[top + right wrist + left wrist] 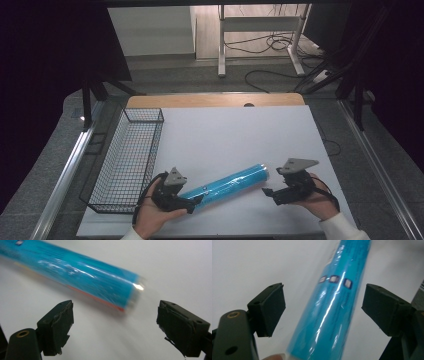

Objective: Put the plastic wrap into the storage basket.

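Your high view is dim at both sides, nearly black, with even light on the white table (240, 135). In your gripper views the blue roll (332, 302) carries a bright glare streak down its wrap, its print smeared by blur; the frame edges soften.

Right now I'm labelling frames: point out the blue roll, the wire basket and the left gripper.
blue roll (227, 183), high view, middle of its wrapped side.
wire basket (143, 115), high view, far rim.
left gripper (323, 312), left gripper view, midway between its open jaws.
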A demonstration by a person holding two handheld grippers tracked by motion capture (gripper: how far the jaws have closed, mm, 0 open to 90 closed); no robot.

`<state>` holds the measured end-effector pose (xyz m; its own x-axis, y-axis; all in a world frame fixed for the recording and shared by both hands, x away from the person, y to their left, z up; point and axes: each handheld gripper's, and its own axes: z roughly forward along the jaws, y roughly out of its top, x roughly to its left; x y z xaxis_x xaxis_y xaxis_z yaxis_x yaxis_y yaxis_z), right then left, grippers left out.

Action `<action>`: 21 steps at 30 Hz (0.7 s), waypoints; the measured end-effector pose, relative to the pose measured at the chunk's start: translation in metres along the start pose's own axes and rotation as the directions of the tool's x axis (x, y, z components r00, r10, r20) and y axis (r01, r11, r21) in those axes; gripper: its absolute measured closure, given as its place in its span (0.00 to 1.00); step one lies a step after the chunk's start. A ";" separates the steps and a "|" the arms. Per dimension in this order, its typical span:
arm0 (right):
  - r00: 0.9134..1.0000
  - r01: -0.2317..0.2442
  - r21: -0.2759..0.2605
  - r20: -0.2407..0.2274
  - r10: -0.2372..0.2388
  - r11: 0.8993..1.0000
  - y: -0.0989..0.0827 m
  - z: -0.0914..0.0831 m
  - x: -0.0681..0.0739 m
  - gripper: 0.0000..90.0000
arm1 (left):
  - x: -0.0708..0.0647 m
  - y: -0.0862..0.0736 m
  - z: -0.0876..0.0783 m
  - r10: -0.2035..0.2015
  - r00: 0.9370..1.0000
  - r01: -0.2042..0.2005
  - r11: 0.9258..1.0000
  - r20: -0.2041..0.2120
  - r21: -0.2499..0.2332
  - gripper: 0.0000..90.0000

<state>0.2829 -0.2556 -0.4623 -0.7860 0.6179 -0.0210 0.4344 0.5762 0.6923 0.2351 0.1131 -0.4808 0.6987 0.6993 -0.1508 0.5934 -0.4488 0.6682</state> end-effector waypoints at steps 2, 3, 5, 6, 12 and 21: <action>0.997 -0.077 -0.021 0.029 0.077 0.997 -0.011 -0.006 -0.003 0.17 | -0.002 0.009 0.008 0.009 1.000 -0.010 0.999 0.023 0.035 0.18; 0.993 -0.110 -0.025 0.042 0.111 0.994 -0.017 -0.008 -0.004 0.17 | -0.002 0.009 0.008 0.009 1.000 -0.010 0.999 0.023 0.035 0.17; 0.988 -0.142 -0.019 0.057 0.142 0.990 -0.027 -0.011 -0.004 0.17 | -0.007 0.024 0.021 0.051 0.997 -0.055 0.997 0.059 0.055 0.15; 0.988 -0.144 -0.011 0.057 0.144 0.990 -0.031 -0.011 -0.005 0.17 | -0.008 0.029 0.025 0.071 0.996 -0.075 0.995 0.063 0.064 0.14; 0.984 -0.150 -0.015 0.098 0.151 0.989 -0.041 -0.019 -0.007 0.16 | -0.014 0.059 0.045 0.124 0.988 -0.134 0.985 0.095 0.111 0.12; 0.983 -0.149 -0.006 0.103 0.149 0.989 -0.046 -0.019 -0.011 0.16 | -0.024 0.086 0.085 0.179 0.974 -0.212 0.937 0.141 0.277 0.14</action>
<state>0.2632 -0.2988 -0.4801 -0.6628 0.7487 0.0078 0.5441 0.4745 0.6920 0.3031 0.0109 -0.4815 0.8430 0.5220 -0.1302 0.5183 -0.7232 0.4565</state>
